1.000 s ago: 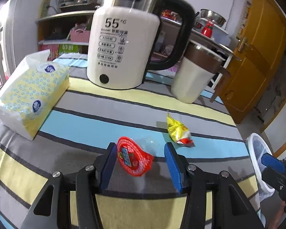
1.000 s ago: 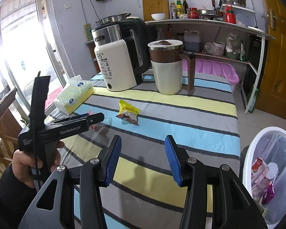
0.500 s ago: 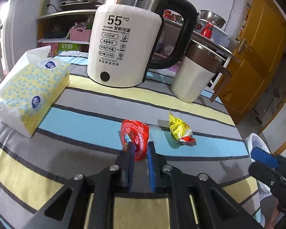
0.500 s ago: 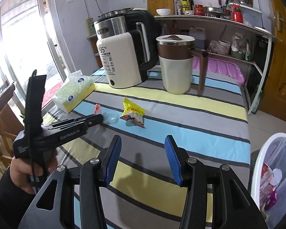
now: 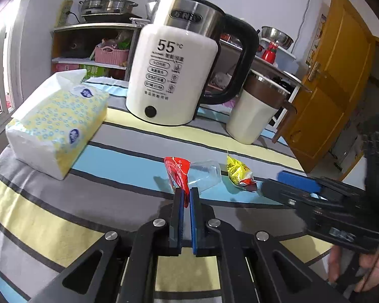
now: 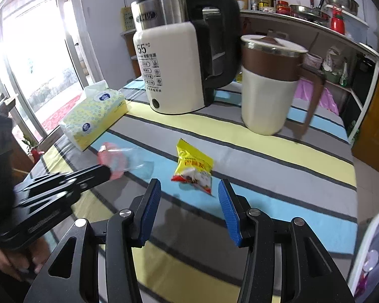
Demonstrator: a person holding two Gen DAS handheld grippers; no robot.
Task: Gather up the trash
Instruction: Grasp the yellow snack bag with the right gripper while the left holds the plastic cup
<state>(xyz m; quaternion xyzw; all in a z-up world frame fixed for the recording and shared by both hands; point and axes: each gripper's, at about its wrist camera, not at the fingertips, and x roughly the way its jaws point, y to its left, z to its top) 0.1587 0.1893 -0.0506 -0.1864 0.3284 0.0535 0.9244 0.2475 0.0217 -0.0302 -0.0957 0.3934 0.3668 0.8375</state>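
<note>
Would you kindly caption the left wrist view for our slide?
Left gripper shut on red-lidded clear plastic cup, beside yellow snack wrapper on striped tablecloth.

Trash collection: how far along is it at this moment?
Done: some wrappers already lie in the white bin beside the table. In hand: the left gripper is shut on the red lid of the clear jelly cup, which looks lifted off the cloth. Left: the yellow snack packet lies on the striped tablecloth, with the right gripper open just short of it; neither piece is binned yet.
</note>
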